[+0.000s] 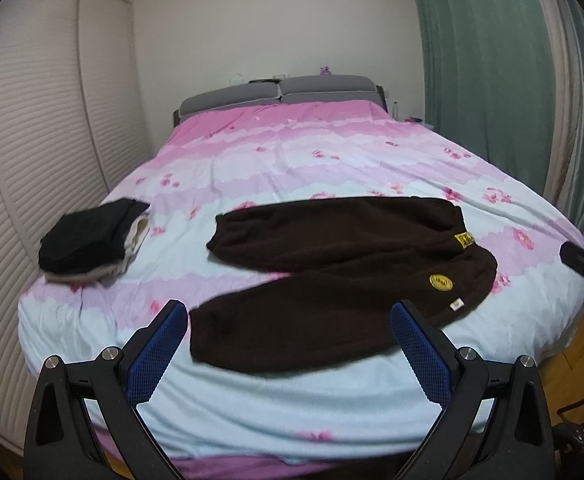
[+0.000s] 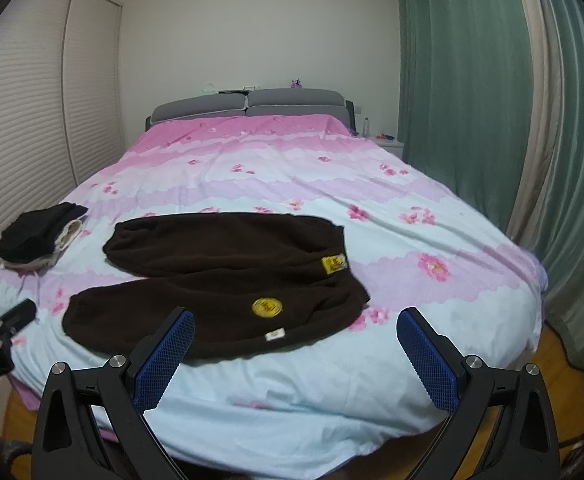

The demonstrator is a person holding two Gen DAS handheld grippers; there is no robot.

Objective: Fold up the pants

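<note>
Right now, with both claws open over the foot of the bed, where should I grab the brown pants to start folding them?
Take the brown pants by the near leg: the left claw at its cuff end, the right claw at the waist end near the white tag. Come in from the bed's foot edge, low. The pants lie flat, legs spread, with that near edge facing you.

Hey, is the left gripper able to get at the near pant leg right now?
Probably yes. The left gripper is open and points straight at the near leg of the brown pants, which lie flat on the bed with nothing between. The folded pile sits off to the side.
</note>
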